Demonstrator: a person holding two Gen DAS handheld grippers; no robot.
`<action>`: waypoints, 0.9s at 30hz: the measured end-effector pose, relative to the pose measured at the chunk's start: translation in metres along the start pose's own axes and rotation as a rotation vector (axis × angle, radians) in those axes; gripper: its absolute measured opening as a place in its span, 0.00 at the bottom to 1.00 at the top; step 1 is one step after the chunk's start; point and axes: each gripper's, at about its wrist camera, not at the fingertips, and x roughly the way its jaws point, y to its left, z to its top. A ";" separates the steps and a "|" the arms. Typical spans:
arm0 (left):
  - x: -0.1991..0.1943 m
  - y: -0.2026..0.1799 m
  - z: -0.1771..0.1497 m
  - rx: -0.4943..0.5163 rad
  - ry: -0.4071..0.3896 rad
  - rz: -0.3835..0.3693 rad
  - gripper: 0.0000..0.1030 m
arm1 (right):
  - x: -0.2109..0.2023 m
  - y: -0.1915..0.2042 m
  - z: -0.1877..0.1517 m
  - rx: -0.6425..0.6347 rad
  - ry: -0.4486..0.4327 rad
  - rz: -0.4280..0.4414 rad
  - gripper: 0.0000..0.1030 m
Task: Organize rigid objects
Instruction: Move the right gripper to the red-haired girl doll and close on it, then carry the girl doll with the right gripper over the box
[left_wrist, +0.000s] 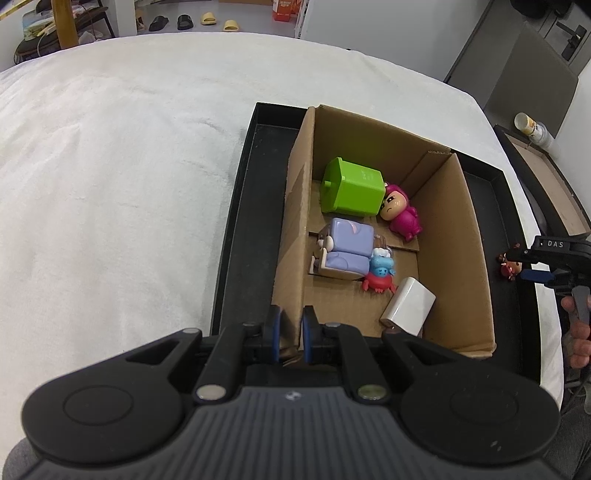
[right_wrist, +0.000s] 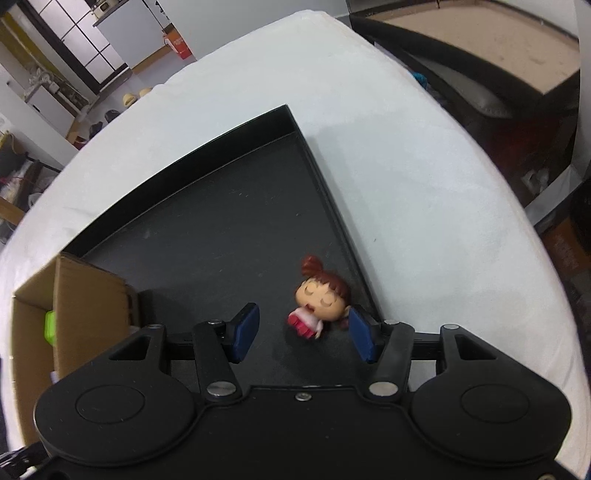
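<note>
In the left wrist view we saw the white-covered table filling the left half of the frame, then the black tray with the cardboard box standing in it. At the bottom centre our left tool was clenched on the box's near left wall, its blue pads pressing the cardboard from both sides. Inside the box lay a green bin at the upper left, a pink figure touching its right side, a purple block toy below them, a small blue and red figure just beside that, and a white charger at the lower right.

In the right wrist view the box corner sat at the lower left, the tray floor across the middle. Our right tool stood released, its pads apart around the red-haired doll, which lay on the tray near the right rim; the right pad looked just beside the doll, contact unclear.
</note>
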 end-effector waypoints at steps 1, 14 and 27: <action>0.000 0.000 0.000 -0.002 0.001 -0.001 0.10 | 0.000 0.000 0.001 0.000 -0.007 -0.003 0.52; 0.001 -0.004 0.001 0.005 0.007 0.012 0.10 | 0.010 0.013 0.002 -0.119 -0.047 -0.063 0.33; 0.001 -0.002 0.002 -0.001 0.012 0.013 0.10 | -0.019 0.021 -0.008 -0.114 -0.042 0.012 0.33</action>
